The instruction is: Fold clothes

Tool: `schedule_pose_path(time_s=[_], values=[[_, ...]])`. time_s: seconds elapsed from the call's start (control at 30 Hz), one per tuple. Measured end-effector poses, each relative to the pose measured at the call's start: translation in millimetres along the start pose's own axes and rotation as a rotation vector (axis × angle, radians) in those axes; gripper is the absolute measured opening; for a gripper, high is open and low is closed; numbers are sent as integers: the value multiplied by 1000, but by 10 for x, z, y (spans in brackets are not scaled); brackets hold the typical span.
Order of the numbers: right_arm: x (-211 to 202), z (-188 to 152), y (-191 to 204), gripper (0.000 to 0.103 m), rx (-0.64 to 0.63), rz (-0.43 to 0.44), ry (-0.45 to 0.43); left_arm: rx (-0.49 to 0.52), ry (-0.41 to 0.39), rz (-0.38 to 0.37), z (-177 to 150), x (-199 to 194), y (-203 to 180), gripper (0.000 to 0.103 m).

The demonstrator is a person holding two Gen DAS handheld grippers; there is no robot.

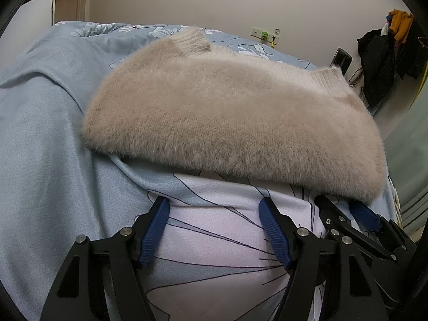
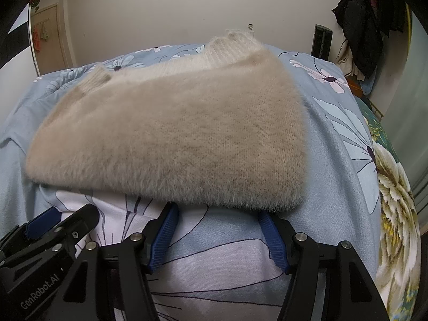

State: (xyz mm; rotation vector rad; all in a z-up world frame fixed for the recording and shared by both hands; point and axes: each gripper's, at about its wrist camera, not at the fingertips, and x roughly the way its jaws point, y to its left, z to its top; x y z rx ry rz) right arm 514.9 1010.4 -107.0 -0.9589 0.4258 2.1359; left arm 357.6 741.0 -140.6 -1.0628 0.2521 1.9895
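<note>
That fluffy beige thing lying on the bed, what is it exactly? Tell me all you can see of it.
It is a sweater, beige and very fuzzy, like soft long-haired knit. Ribbed, paler bands show at its far edge, apparently cuffs or a collar. It is already folded into a compact, thick bundle, lying flat on the blue flowered bedspread. Its near edge is a rounded fold. The left hand-held gripper and right hand-held gripper sit open just in front of it, neither holding it.

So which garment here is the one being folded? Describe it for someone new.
On the blue floral bedspread, ahead of both open grippers, lies a folded beige sweater. Its fuzzy pile and ribbed cuffs set it apart from the smooth printed bedding and the dark coats hanging by the wall.
</note>
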Motion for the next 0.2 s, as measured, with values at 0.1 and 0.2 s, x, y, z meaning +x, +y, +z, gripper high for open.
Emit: schedule_pose_path(time_s=[0.1, 0.2], values=[[-4, -2, 0, 67, 0, 0, 0, 0, 0, -1, -3, -6, -1, 71], [-6, -3, 3, 67, 0, -1, -1, 0, -1, -1, -18, -20, -14, 71]])
